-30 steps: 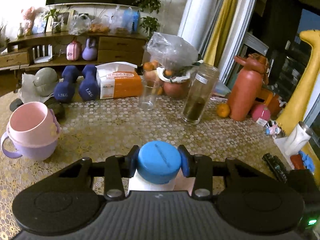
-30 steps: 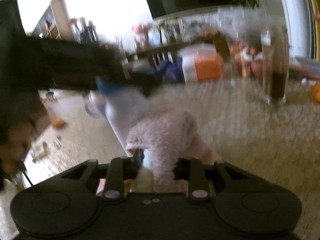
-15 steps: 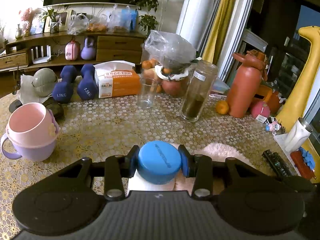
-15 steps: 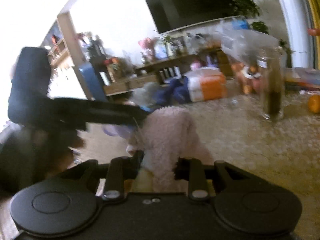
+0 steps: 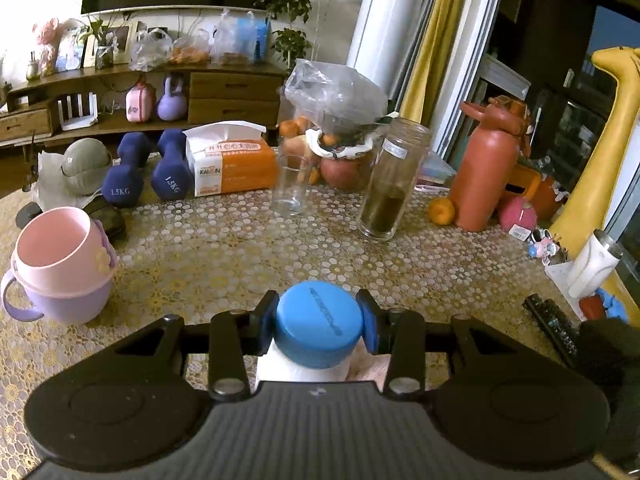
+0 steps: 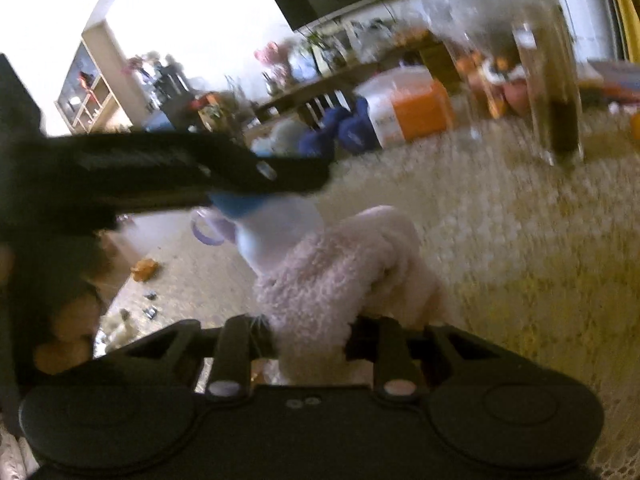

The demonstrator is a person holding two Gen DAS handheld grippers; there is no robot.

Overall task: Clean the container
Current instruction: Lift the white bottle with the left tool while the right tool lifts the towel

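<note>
A white container with a blue lid (image 5: 318,324) is held upright over the table, and my left gripper (image 5: 319,326) is shut on that lid. In the right wrist view the same container (image 6: 276,224) shows its white body under the left gripper's black fingers (image 6: 256,172). My right gripper (image 6: 310,330) is shut on a fluffy pink cloth (image 6: 332,276), which presses against the container's right side. A bit of the pink cloth (image 5: 370,364) peeks out beside the container in the left wrist view.
On the patterned tablecloth (image 5: 240,252) stand a pink cup stacked in a purple mug (image 5: 60,268), a clear glass (image 5: 290,184), a tall jar with dark contents (image 5: 388,184), a tissue box (image 5: 232,164), two blue dumbbells (image 5: 144,172) and an orange-red bottle (image 5: 486,172). A remote (image 5: 554,328) lies at right.
My right gripper has swung the pink cloth about against the container, dropping lower and closer to its side. The left gripper keeps its hold on the lid, barely moved.
</note>
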